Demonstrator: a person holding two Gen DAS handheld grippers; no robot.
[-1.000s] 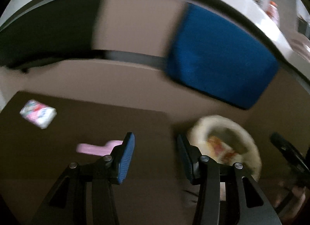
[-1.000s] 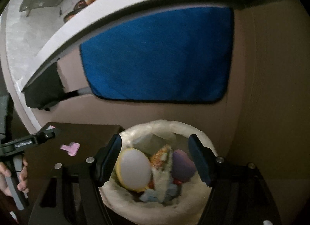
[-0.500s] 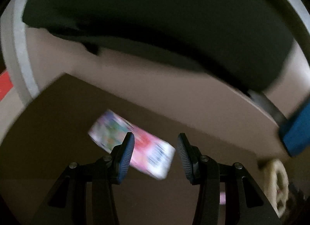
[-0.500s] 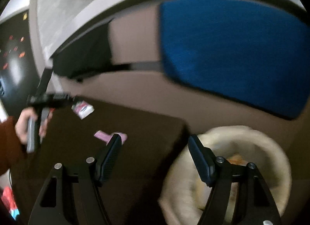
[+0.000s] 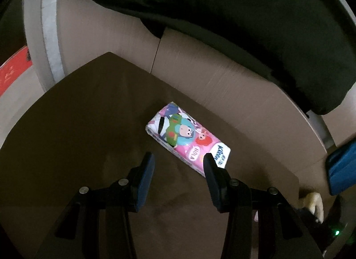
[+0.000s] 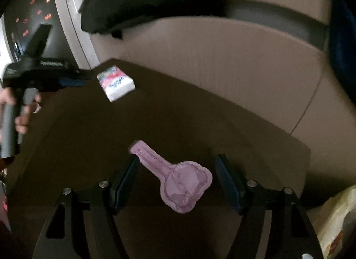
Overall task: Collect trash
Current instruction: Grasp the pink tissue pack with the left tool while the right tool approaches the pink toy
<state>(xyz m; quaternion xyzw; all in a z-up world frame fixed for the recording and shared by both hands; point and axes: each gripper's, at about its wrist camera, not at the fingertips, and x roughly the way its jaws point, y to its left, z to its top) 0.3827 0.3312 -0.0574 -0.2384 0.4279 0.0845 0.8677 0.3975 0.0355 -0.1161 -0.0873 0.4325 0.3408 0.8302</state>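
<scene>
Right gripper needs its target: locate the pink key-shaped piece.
In the right wrist view, the pink key-shaped piece lies flat on the dark mat, between the right gripper fingers.

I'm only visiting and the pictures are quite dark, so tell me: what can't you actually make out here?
- Tissue pack: its near corner sits behind a finger of the left tongs in the left view; blurred in the right view.
- Cream trash basket: cut off by the right view's edge, contents unreadable.
- Pink key-shaped piece: material unclear in the soft focus between the right tongs.
- Hand: blurred at the edge.
</scene>
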